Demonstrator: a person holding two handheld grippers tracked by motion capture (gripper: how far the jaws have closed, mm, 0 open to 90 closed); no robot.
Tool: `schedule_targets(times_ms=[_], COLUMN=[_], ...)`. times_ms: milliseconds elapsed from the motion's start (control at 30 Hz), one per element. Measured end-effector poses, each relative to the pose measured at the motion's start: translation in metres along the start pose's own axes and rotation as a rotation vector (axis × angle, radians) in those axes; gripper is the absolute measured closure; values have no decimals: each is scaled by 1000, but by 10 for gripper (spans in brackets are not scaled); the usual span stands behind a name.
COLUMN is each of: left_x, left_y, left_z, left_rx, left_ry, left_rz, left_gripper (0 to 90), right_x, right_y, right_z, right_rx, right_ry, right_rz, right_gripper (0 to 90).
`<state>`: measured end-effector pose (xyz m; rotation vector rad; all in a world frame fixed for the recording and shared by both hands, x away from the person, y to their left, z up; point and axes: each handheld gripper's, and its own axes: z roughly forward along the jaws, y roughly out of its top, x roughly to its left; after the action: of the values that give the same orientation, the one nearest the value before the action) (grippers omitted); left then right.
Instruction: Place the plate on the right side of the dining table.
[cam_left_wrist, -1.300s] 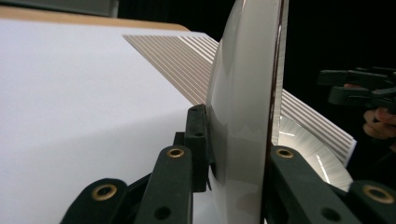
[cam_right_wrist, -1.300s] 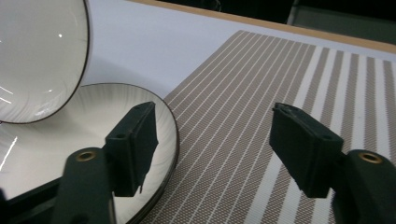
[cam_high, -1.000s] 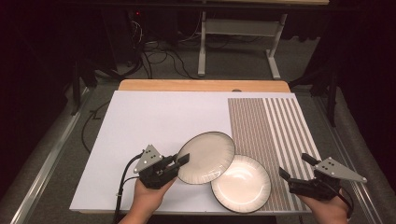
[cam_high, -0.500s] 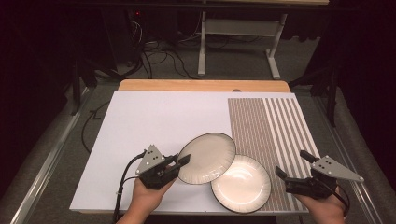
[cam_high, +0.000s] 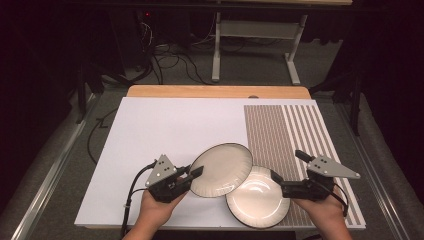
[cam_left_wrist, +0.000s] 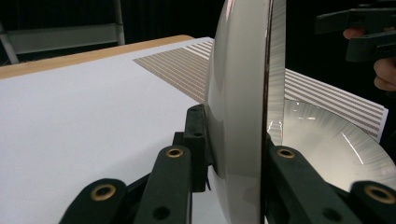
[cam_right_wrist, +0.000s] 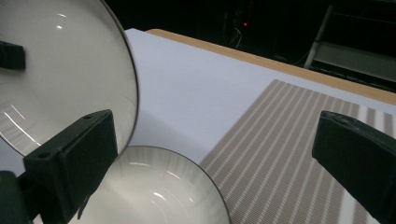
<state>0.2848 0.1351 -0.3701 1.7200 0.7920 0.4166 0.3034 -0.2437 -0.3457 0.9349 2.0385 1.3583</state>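
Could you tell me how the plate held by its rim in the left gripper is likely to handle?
The lifted plate looks stiff, keeping shape while the left gripper grips its rim. Its glossy glaze probably makes it slippery and chip-prone.

Lab: floor cables (cam_high: 165, 65), bare table (cam_high: 165, 125)

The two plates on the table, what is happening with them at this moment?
A person holds tongs in each hand. The left tongs are shut on the rim of the upper plate, lifted and tilted over the lower plate, which lies flat on the table by the striped mat. The right tongs stand open beside the lower plate.
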Motion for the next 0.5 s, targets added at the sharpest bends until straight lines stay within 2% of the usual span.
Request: schedule_targets(times_ms=[67,267,500], left_x=[0,1,2], left_y=[0,0,0], left_z=[0,0,-1], left_rx=[2,8,11], left_ry=[-1,-5,-7], left_rz=[1,1,4], left_gripper=[772,772,772], right_x=[8,23,35], right_y=[4,10,14], right_z=[12,31,44], right_rx=[-2,15,29], right_ry=[19,49,76], right_rz=[-8,-22,-26], right_gripper=[12,16,36])
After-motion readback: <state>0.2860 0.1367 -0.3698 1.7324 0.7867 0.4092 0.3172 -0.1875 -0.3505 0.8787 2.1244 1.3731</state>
